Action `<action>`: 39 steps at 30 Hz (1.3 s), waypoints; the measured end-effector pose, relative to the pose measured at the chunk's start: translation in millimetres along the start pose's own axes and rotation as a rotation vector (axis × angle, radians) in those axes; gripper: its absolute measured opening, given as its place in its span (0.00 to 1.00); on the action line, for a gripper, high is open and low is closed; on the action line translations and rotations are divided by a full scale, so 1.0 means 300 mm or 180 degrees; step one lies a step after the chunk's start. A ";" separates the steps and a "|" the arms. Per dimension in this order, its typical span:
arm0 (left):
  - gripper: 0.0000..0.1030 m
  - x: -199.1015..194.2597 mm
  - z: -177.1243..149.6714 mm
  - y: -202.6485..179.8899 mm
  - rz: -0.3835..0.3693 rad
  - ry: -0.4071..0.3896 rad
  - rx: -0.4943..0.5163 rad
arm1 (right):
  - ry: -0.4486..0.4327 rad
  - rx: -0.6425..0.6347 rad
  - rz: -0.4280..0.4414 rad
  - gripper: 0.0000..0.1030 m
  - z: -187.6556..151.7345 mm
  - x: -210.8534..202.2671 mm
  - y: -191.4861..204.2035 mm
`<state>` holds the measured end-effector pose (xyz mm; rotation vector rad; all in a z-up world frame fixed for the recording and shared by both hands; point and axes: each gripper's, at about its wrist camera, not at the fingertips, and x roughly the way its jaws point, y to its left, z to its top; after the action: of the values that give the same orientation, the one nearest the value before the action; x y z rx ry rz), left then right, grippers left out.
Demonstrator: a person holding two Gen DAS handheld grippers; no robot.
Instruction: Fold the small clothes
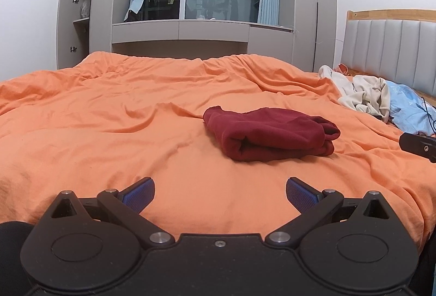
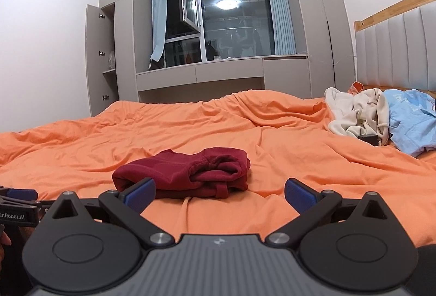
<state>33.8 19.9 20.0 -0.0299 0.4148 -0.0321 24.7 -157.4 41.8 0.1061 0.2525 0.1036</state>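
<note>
The left gripper [image 1: 220, 194] and right gripper [image 2: 219, 194] both hover with blue-padded fingers spread wide, holding nothing. Just ahead, a folded dark red fleece garment [image 1: 268, 134] lies on the wrinkled orange bedsheet [image 1: 109, 119]. Cream and light blue clothes [image 2: 381, 119] sit near the padded grey headboard [image 2: 395, 51].

folded garment [image 1: 269, 134] mid-bed [image 1: 109, 132], clothes pile [image 1: 365, 94] right by headboard [image 1: 389, 51]

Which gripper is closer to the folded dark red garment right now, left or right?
Right. The right gripper sits open just short of the dark red garment, one fingertip overlapping its near edge in view. The left gripper, also open, hangs farther back, with bare orange bedding between.
</note>
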 end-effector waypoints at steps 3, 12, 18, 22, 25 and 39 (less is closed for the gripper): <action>0.99 0.001 0.000 0.000 -0.0003 0.0003 0.0005 | 0.0008 -0.0022 -0.0004 1.00 -0.001 0.001 0.005; 0.99 0.005 0.001 -0.009 -0.0002 0.0011 0.0009 | 0.0021 -0.0035 -0.0006 1.00 0.000 0.004 0.004; 0.99 0.005 0.001 -0.008 -0.0002 0.0009 0.0015 | 0.0022 -0.0037 -0.0007 1.00 -0.001 0.003 0.005; 0.99 0.006 0.001 -0.008 -0.0001 0.0012 0.0017 | 0.0023 -0.0038 -0.0009 1.00 -0.001 0.003 0.005; 0.99 0.006 0.001 -0.008 -0.0003 0.0009 0.0016 | 0.0022 -0.0038 -0.0007 1.00 -0.001 0.003 0.005; 0.99 0.006 0.001 -0.008 -0.0001 0.0011 0.0018 | 0.0027 -0.0041 -0.0010 1.00 0.000 0.003 0.006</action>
<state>35.4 17.3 19.7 -0.0243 0.4181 -0.0337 25.3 -155.5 42.0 0.0923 0.2605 0.1026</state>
